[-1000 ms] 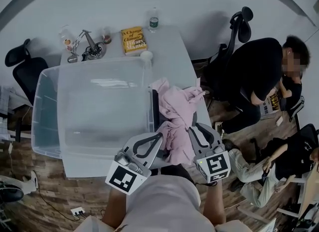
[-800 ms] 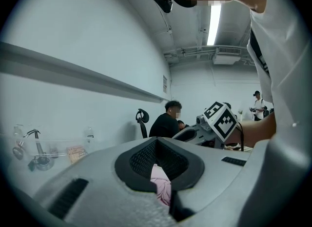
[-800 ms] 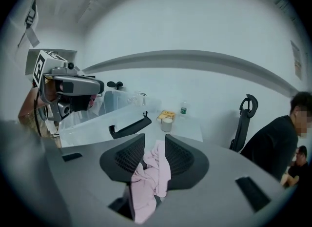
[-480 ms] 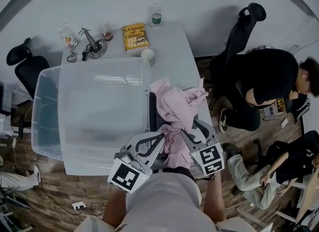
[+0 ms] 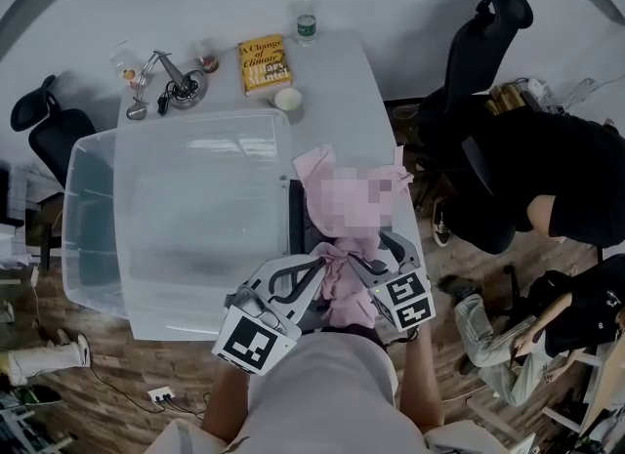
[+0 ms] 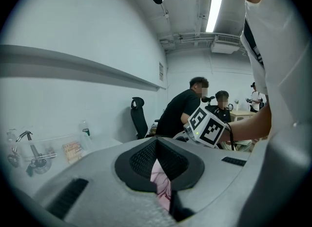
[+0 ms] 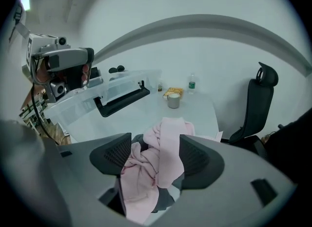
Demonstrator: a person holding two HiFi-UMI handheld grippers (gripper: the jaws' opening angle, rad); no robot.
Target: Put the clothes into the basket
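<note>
A crumpled pink garment lies on the white table, just right of the clear plastic basket. Its near end hangs off the table's front edge, between my two grippers. My left gripper is shut on a fold of the pink garment, pinched between its dark pads. My right gripper sits at the garment's right side. Its jaws are opening, and the pink cloth drapes loosely in the gap of the right gripper. The basket holds no clothes.
At the table's far end are a yellow book, a water bottle, a white cup and a metal lamp. A black office chair and a person in black are close on the right. Another chair stands left.
My right gripper has shifted forward and left onto the garment, and its jaws have spread. The left gripper has barely moved. The person in black has moved farther right.
</note>
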